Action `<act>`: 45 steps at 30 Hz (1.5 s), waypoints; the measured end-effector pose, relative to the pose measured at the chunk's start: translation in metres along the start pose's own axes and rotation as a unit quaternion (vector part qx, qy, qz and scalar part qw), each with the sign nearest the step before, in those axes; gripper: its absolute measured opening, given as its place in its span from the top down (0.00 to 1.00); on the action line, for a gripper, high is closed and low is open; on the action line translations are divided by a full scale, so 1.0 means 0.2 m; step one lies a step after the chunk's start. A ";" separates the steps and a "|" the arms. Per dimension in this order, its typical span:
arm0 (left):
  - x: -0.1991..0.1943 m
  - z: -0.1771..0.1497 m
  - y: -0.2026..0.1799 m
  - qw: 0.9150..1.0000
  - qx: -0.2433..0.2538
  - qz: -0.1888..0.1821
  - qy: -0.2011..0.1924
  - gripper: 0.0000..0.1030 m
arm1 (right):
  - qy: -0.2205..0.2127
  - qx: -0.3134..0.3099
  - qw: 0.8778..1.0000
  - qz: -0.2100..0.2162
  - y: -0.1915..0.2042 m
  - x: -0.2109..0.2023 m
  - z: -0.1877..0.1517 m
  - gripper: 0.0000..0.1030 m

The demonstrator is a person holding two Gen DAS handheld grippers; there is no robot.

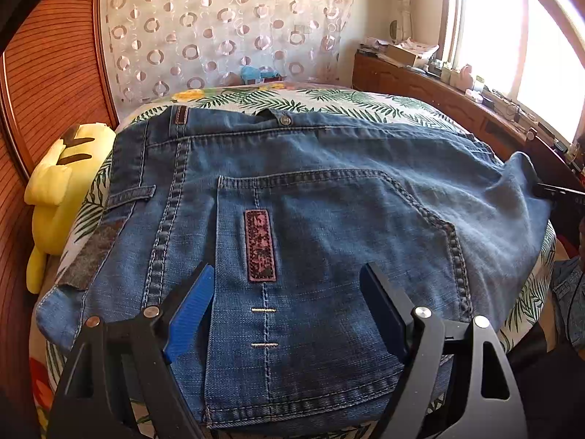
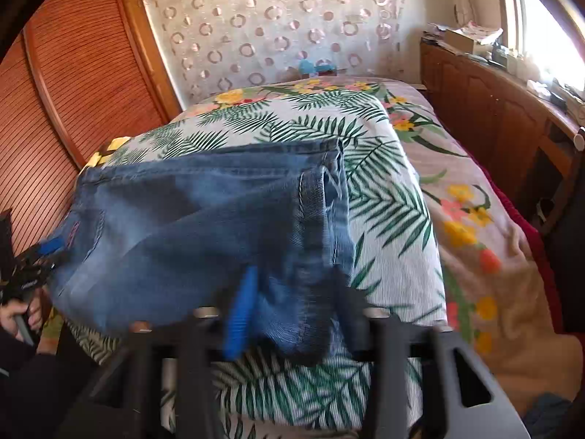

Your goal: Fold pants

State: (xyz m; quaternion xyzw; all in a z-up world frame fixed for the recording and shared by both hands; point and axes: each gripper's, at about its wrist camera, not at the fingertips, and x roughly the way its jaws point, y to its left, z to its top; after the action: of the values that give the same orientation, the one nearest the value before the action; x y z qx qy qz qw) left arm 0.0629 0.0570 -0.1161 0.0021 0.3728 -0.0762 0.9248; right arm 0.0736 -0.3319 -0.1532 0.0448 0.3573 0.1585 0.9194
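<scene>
The jeans (image 1: pixel 310 201) lie folded on a leaf-print pillow (image 2: pixel 384 190) on the bed (image 2: pixel 475 256), with the waistband toward the bed's far edge and the back pocket (image 1: pixel 310 256) facing up. The left gripper (image 1: pixel 289 300) hovers over the pocket at the near edge of the jeans, its jaws spread wide and holding nothing; the blue pad (image 1: pixel 190 314) and the dark one straddle the pocket's red patch (image 1: pixel 260 245). The right gripper (image 2: pixel 292 314) is at the hem end of the jeans, near the pillow's near edge. Its jaws sit on either side of the bunched denim, but the view is blurred and I cannot tell whether they pinch it. A yellow plush (image 1: pixel 62 186) sits at the bed's left edge, against the wooden doors (image 2: pixel 73 73).
</scene>
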 end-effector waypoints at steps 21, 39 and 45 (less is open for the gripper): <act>0.01 -0.01 0.00 1.000 0.000 0.005 0.001 0.21 | 0.001 0.029 0.999 -0.020 -0.03 -0.16 -0.18 0.50; 0.00 -0.02 -0.01 1.000 -0.003 0.009 -0.002 0.21 | 0.027 0.046 0.999 0.002 0.00 -0.12 -0.19 0.82; -0.04 0.01 -0.03 1.000 -0.004 0.003 -0.015 0.21 | -0.037 -0.004 0.999 0.000 0.08 -0.27 -0.09 0.84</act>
State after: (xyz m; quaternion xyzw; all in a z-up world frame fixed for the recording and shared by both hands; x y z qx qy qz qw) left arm 0.0568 0.0527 -0.1088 -0.0017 0.3593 -0.0716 0.9305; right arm 0.0202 -0.3354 -0.1285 0.0475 0.3222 0.1582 0.9322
